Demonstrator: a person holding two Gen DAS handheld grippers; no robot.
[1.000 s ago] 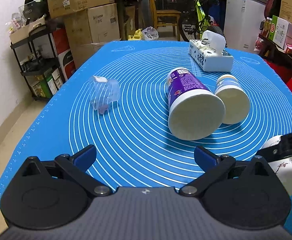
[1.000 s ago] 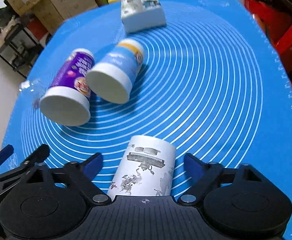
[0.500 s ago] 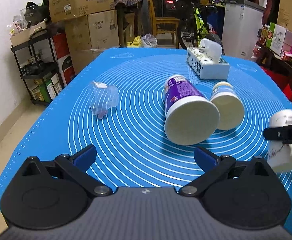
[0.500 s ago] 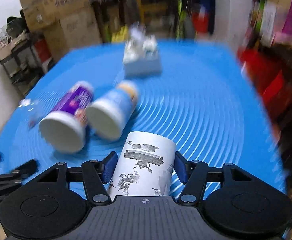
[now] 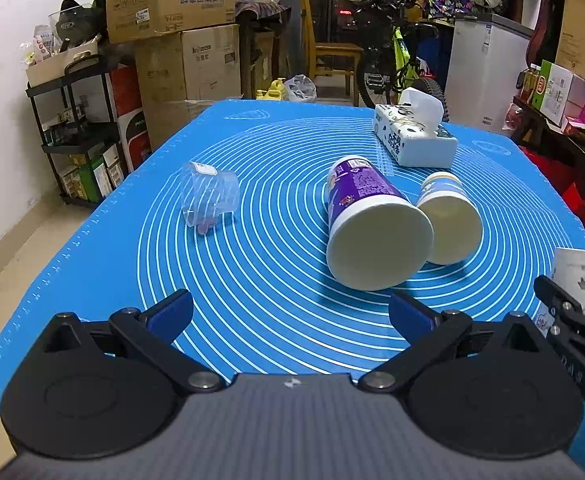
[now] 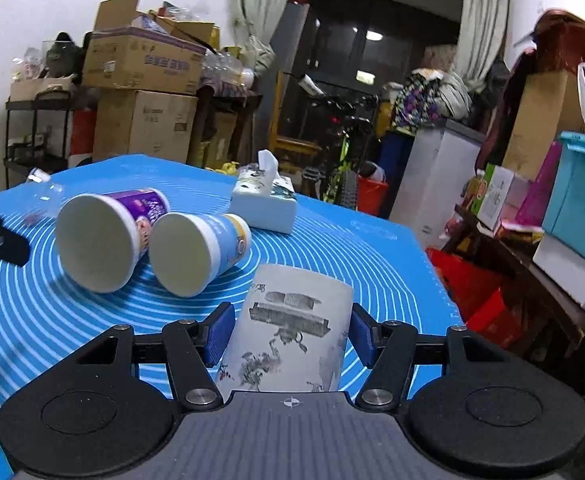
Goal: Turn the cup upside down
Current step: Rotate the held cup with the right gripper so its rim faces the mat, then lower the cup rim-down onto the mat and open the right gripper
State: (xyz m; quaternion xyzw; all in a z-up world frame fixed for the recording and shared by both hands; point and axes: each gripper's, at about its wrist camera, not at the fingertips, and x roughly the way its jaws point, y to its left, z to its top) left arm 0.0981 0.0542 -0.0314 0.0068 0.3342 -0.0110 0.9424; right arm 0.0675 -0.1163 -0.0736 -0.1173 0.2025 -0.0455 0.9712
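Observation:
My right gripper [image 6: 290, 334] is shut on a white paper cup with ink drawings [image 6: 292, 332], held above the blue mat [image 6: 332, 248]; its blue pads press both sides. The same cup [image 5: 580, 276] shows at the right edge of the left wrist view, held in the right gripper. My left gripper [image 5: 290, 314] is open and empty, low over the mat's near edge. A purple paper cup [image 5: 372, 224] and a light-blue paper cup [image 5: 448, 220] lie on their sides mid-mat, open mouths toward me. A clear plastic cup [image 5: 210, 200] lies on its side to the left.
A white tissue box [image 5: 412, 140] stands at the far right of the mat [image 5: 276, 184]. Cardboard boxes [image 5: 180, 40], a black shelf rack [image 5: 72, 128], a bicycle and a white freezer stand behind the table. Red and boxed items crowd the right side.
My right gripper closed on the white drawn cup and lifted it off the mat, tilting upward so the room now shows. The left gripper stayed open and barely moved.

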